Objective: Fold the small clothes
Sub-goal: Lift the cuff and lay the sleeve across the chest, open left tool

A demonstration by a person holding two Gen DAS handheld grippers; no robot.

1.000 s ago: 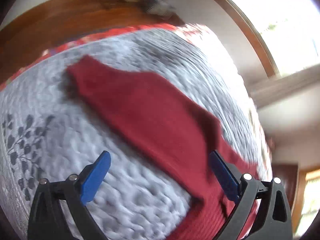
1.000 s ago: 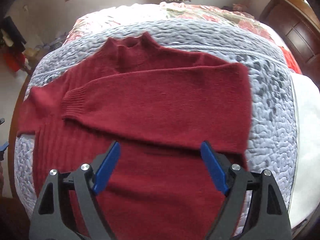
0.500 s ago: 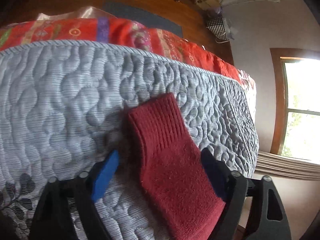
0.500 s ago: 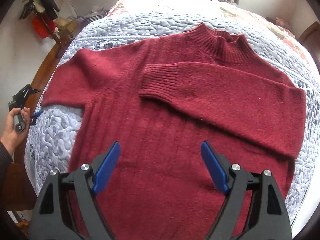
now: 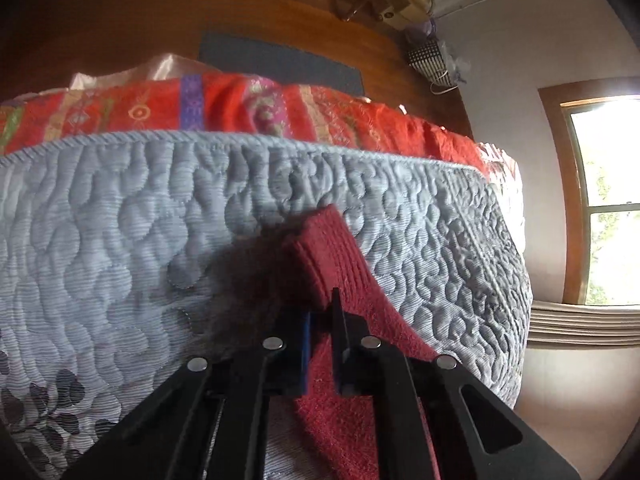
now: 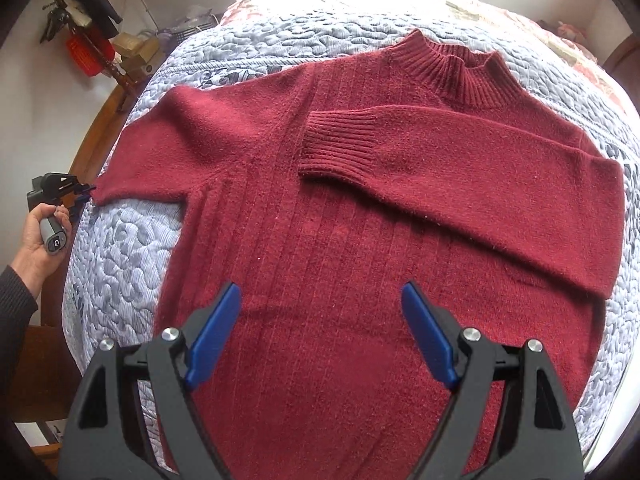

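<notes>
Quilted grey-blue bedspread covers the bed, puckered with stitching. On it, the left gripper pinches the ribbed cuff of a fuzzy maroon sweater lying flat, the other sleeve folded across its chest. Above its ribbed body hovers the right gripper, blue pads spread wide, empty.

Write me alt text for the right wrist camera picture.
A dark red knitted sweater lies flat on a grey quilted bedspread, one sleeve folded across its chest. The right gripper hovers open over its lower body. At far left, a hand holds the left gripper shut on the other sleeve's end.
</notes>
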